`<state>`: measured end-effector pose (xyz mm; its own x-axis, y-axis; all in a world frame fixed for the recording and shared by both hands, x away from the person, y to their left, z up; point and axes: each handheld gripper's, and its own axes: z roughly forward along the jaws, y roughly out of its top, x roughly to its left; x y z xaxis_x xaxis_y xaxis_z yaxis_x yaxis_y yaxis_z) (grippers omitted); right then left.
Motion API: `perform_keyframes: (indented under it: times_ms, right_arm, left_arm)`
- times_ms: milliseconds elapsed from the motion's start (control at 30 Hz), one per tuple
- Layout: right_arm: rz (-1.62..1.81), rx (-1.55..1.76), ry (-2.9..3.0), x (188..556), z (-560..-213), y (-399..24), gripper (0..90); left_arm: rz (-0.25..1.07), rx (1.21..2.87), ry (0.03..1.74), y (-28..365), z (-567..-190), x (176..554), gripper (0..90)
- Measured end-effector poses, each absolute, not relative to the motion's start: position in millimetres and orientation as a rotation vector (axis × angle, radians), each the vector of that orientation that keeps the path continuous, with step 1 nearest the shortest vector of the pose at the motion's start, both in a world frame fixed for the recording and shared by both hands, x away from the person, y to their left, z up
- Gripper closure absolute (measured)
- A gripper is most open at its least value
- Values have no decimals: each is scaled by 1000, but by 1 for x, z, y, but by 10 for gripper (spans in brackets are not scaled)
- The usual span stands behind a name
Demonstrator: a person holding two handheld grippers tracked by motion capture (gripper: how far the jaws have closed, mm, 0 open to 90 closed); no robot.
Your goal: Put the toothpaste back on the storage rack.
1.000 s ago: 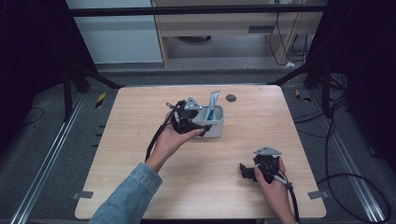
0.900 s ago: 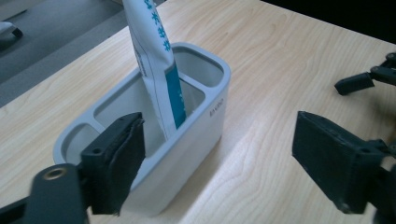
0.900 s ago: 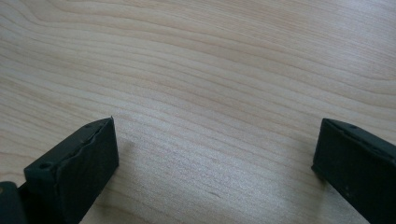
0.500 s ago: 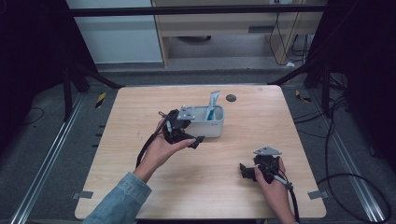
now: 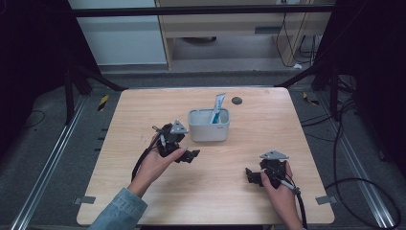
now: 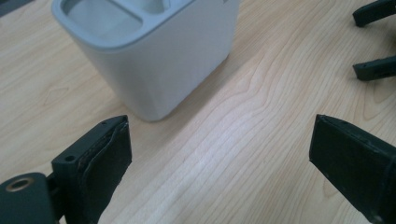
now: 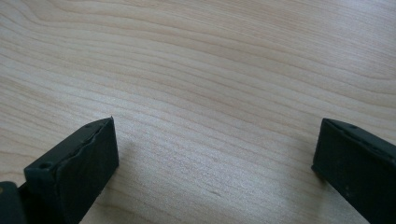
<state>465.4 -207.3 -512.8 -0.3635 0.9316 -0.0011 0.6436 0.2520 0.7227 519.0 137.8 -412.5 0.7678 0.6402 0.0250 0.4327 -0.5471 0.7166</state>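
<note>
**Left gripper backed off the holder, both sets of jaws wide**

High view first. The grey holder (image 5: 208, 125) sits on the wooden table (image 5: 143, 110), a bit past its middle, and a tube (image 5: 218, 109) stands upright in the holder's right-hand compartment, poking out over the rim. The left gripper (image 5: 190, 155) is just beside the holder, off its near-left corner, not touching it. The jaws point to the right, in front of the holder's near wall, with only bare wood between them. The right gripper (image 5: 251, 176) is well apart from the holder, down toward the near-right of it, held low over the table by the person's hand (image 5: 277, 189). A small dark disc (image 5: 236, 100) lies just past the holder's far-right corner.

Left gripper view: the holder (image 6: 154, 51) is up in the top left, tilted in frame, and you can see the rims of its compartments. The left gripper (image 6: 219, 163) has its jaws spread wide and they've just been opening further, nothing between them but wood grain. The holder's bottom corner sits just above the left jaw, with a clear gap. Top right, two black tips of the other gripper peek in, well away from the holder.

Right gripper view: the right gripper (image 7: 215, 158) has its jaws spread wide too, pinching nothing, with plain table (image 7: 210, 70) running between and beyond them.
</note>
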Motion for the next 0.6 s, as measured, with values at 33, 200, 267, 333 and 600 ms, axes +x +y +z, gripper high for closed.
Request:
perform_keyframes:
  times_ms: [33,200,267,333,600]
  right_arm:
    - [894,1433,2098,465,-513,-207,3]
    - [896,1433,2098,465,-513,-207,3]
    - [894,1433,2098,465,-513,-207,4]
    - [896,1433,2098,465,-513,-207,3]
    - [896,1432,2098,465,-513,-207,4]
  left_arm:
    - [369,2236,802,141,-414,518,54]
    - [383,2238,825,155,-423,514,53]
    - [381,2230,847,164,-428,513,53]
    - [397,2236,857,170,-432,512,54]
    - [424,2248,930,194,-447,512,58]
